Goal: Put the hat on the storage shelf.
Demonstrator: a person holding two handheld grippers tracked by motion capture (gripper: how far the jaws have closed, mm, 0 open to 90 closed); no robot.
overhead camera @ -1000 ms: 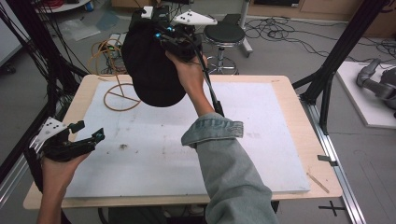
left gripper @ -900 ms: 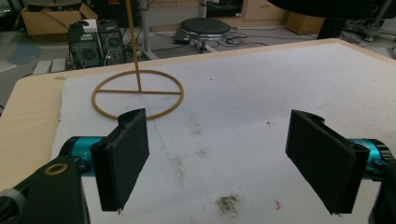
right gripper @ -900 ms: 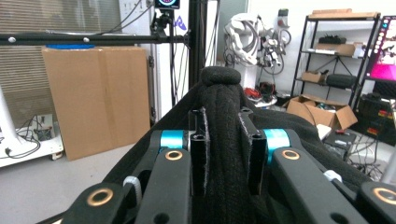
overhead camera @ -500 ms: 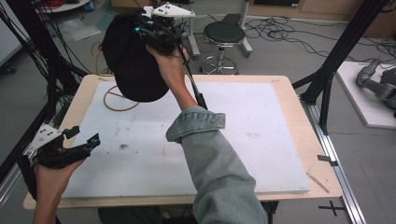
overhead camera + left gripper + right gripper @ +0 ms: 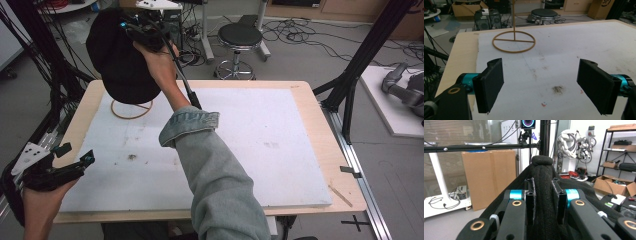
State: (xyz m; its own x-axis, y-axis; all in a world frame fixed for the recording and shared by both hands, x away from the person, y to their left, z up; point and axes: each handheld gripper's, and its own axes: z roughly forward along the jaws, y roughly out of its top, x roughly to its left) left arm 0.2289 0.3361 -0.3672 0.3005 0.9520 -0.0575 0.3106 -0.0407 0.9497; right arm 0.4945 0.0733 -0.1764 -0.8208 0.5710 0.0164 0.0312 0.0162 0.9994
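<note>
right gripper [image 5: 142, 31]: fingers pinching black hat [image 5: 120, 65], held high over bench [image 5: 310, 115] far-left corner | stand [image 5: 131, 107]: ring base directly below hat, post upright | left gripper [image 5: 75, 159]: fingers spread, empty, near edge, farther from stand

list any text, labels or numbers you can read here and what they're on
None can be read in full.
Cardboard box, left gripper view: a dark mark at the top edge, cut off and unreadable.
Round lit ring, right gripper view: a glow, no characters.
Shelf boxes: too small to read.
</note>
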